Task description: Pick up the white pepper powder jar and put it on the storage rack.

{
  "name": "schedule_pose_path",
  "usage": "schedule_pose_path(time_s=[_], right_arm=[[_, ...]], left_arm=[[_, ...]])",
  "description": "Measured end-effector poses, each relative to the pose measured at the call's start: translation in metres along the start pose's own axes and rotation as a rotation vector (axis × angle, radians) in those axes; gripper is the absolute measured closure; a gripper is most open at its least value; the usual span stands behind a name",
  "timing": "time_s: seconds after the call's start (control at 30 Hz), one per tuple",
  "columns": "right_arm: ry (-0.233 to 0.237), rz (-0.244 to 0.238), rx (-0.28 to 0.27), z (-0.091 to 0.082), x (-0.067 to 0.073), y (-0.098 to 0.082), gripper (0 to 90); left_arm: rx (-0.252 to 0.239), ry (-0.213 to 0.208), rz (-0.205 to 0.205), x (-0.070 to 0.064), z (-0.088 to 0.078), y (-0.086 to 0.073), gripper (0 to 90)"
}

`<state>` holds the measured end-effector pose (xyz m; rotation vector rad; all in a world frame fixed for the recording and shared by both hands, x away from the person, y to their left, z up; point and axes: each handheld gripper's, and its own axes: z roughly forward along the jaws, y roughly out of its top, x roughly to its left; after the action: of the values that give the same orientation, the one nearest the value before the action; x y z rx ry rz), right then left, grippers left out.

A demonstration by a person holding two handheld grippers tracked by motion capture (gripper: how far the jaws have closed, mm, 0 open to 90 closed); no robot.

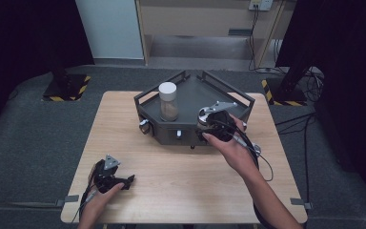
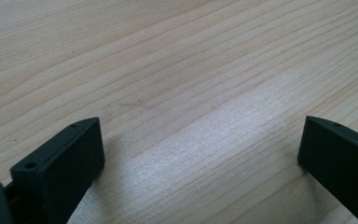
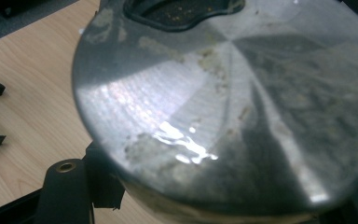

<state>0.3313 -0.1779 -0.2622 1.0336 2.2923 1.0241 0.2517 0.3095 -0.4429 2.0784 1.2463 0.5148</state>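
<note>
Two jars on this entry, one idle tool, one tool in use.

Item, left: my left gripper [image 1: 108,177], resting near the front left corner of the table [image 1: 181,191]. Jaws stand wide, bare wood between them in the left gripper view; nothing held.

Item, centre: grey tray [image 1: 190,90] with low rails, set along the far edge of the table, right of the middle. At its left side stands a jar with a white cap [image 1: 167,101], upright, brownish fill in the lower part, well apart from my tools.

Item, right: my right gripper [image 1: 208,125], at the tray's front right part, jaws drawn in on a steel-lidded jar [image 3: 228,112]. In the right gripper view the brushed metal lid, with a shaped pouring opening at its far edge and crumbs stuck on top, sits just above my jaws; the grip itself seems to be on the body under the lid, though that contact is hidden.

Handling, judged: rigid, likely glass, so breakable; smooth and slippery; moderate weight. Hold the body below the lid rim, kept upright, since the opening could spill.
</note>
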Motion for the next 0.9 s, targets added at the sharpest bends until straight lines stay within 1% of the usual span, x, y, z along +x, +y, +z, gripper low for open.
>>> schedule_pose_path(time_s=[0.17, 0.27, 0.33, 0.53, 0.6, 0.83, 0.9], right_arm=[[-0.002, 0.015, -0.002, 0.007, -0.005, 0.007, 31.0], [-0.013, 0.019, 0.002, 0.011, -0.009, 0.016, 31.1], [-0.014, 0.021, 0.001, 0.012, -0.01, 0.018, 31.1], [-0.034, 0.008, 0.012, 0.021, -0.015, 0.033, 31.1], [-0.034, 0.022, 0.01, 0.024, -0.018, 0.035, 31.0], [-0.044, 0.029, 0.019, 0.036, -0.022, 0.046, 31.1], [-0.047, 0.022, 0.022, 0.04, -0.024, 0.049, 31.1]], left_arm=[[0.0, 0.0, 0.0, 0.0, 0.0, 0.0, 0.0], [0.0, 0.0, 0.0, 0.0, 0.0, 0.0, 0.0], [0.0, 0.001, 0.0, 0.0, 0.0, 0.0, 0.0], [-0.001, 0.001, -0.001, 0.0, 0.0, 0.0, 0.0], [-0.001, 0.001, -0.001, 0.0, 0.0, 0.0, 0.0], [0.0, 0.0, 0.0, 0.0, 0.0, 0.0, 0.0], [0.0, 0.0, 0.0, 0.0, 0.0, 0.0, 0.0]])
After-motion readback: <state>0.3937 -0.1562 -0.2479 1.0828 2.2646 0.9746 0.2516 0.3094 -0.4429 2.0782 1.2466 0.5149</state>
